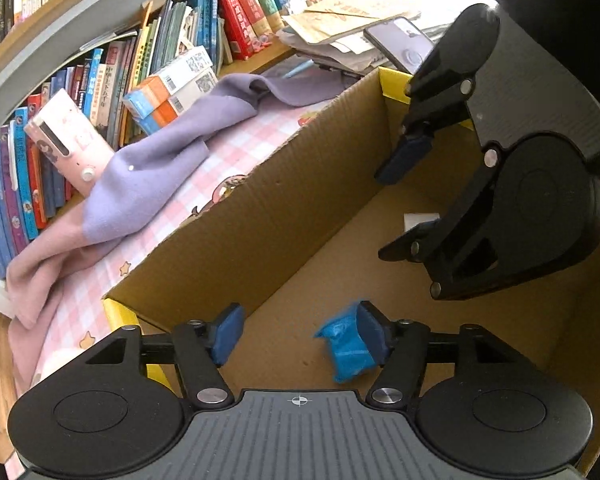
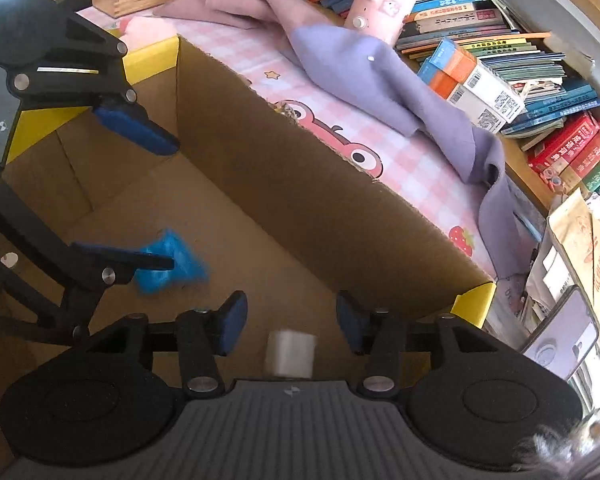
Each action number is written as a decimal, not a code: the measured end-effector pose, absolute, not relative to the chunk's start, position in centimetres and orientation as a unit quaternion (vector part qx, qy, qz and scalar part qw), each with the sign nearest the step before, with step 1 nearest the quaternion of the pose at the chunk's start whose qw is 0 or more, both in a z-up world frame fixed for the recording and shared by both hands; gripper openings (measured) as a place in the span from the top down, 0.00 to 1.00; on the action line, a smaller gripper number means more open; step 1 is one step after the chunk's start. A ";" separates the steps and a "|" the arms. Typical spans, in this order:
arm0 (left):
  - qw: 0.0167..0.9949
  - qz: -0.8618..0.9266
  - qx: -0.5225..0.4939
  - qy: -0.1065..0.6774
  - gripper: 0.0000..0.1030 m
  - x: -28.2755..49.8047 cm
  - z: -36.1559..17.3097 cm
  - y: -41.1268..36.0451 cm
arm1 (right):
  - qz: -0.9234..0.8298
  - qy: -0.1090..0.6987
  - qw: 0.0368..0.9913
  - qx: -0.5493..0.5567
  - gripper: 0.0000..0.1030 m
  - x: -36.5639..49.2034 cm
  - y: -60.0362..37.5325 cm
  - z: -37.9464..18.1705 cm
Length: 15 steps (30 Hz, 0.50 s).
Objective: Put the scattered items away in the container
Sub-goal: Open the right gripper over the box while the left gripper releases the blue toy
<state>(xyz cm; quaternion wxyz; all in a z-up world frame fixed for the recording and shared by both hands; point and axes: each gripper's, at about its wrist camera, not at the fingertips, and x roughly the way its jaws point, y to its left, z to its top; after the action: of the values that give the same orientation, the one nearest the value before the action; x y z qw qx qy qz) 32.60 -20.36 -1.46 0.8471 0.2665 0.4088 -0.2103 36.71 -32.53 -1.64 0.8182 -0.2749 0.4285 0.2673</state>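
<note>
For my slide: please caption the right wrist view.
Right gripper, jaws open, above a small white block inside the cardboard box.

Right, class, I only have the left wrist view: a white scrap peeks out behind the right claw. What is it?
Observer: A small white block, blurred, between the open fingers of the right claw; neither finger touches it.
Operator: Is it inside the container?
Observer: Yes, it is within the walls of the cardboard box.
Operator: Anything on the mat past the box's far corner?
Observer: A strawberry print on the pink checked mat, beside the end of the purple cloth.
</note>
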 end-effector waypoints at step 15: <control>0.873 -0.178 0.258 0.374 0.12 31.4 -0.2 -20.2 | 0.250 0.398 0.860 -0.198 0.37 35.7 -34.1 0.4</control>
<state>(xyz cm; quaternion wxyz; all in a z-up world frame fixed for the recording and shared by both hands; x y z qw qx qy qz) 31.39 -20.16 -0.23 0.8730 0.2577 0.3738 -0.1780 35.70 -34.09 0.40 0.8600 -0.1981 0.3984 0.2498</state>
